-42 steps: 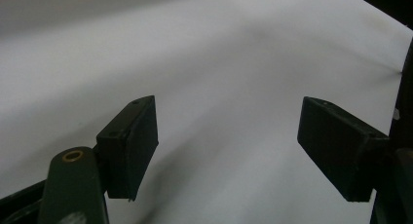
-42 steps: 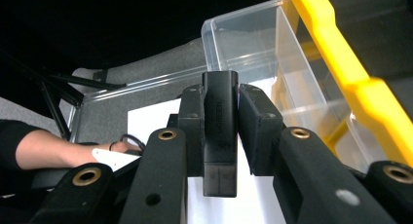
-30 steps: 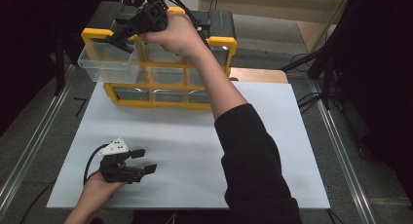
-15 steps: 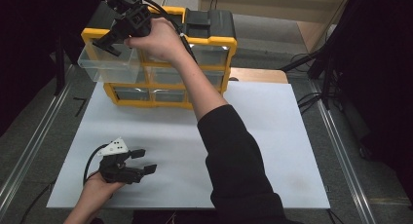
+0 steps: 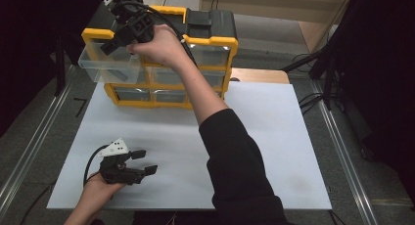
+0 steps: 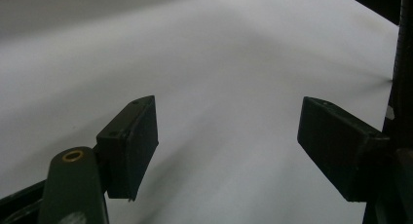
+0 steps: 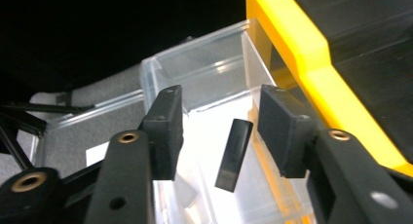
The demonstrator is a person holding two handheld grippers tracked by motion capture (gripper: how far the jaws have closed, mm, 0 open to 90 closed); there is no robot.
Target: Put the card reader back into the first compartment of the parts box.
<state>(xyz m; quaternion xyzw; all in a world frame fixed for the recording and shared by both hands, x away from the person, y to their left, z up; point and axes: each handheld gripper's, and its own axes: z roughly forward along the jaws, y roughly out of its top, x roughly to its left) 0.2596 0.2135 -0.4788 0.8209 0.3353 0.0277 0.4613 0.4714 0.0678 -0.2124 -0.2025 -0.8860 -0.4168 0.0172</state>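
The clear drawer (image 7: 204,87), pulled out of the yellow organizer (image 5: 222,44), lies directly below the right gripper (image 7: 221,131); a small black block (image 7: 234,156) sits inside it, between and beyond the jaws. The jaws have just been opening and stand released, pads off the block, arm stretched forward, gripper angled down. The left gripper (image 6: 226,146) rests open on the white sheet (image 6: 219,63).

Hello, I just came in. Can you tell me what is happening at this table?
A person works with two hand-held grippers. The right gripper is over the pulled-out clear drawer of a yellow and black organizer cabinet. Its jaws have just been opening, and a small dark block sits between them without touching the pads, apparently dropping into the drawer. The left gripper rests open on the white table sheet, holding nothing.
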